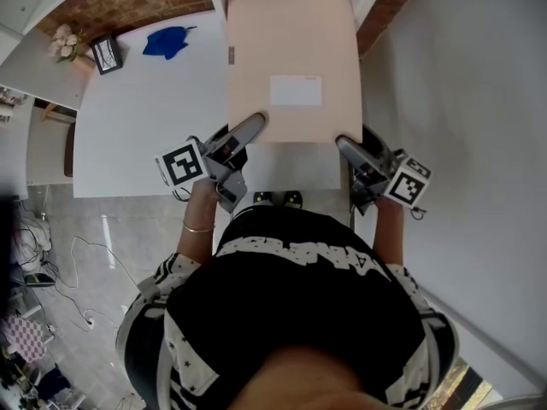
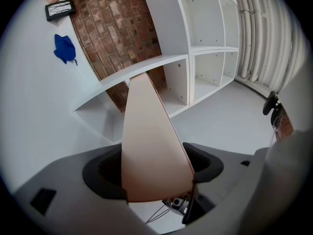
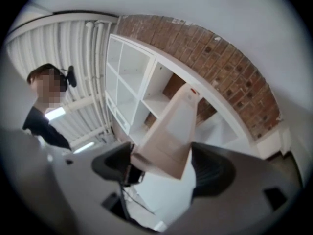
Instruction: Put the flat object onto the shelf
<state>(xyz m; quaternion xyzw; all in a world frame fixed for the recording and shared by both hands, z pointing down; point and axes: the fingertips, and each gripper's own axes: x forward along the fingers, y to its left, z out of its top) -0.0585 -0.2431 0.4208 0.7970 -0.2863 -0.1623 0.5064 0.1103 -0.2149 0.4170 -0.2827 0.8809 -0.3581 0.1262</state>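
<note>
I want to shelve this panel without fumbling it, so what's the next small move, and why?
Probably ease the tan panel forward, held flat, toward an open compartment of the white shelf. The left gripper and right gripper each clamp a near corner, and its far edge points at the shelf, so a forward push looks enough.

No readable text; white label (image 1: 296, 90) on the flat object (image 1: 291, 45) too small for reading.

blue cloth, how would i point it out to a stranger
Start at the wide white surface by the brick wall. Near its far edge, right of the black-framed picture, lies the blue cloth. It is the only blue, crumpled thing there.
</note>
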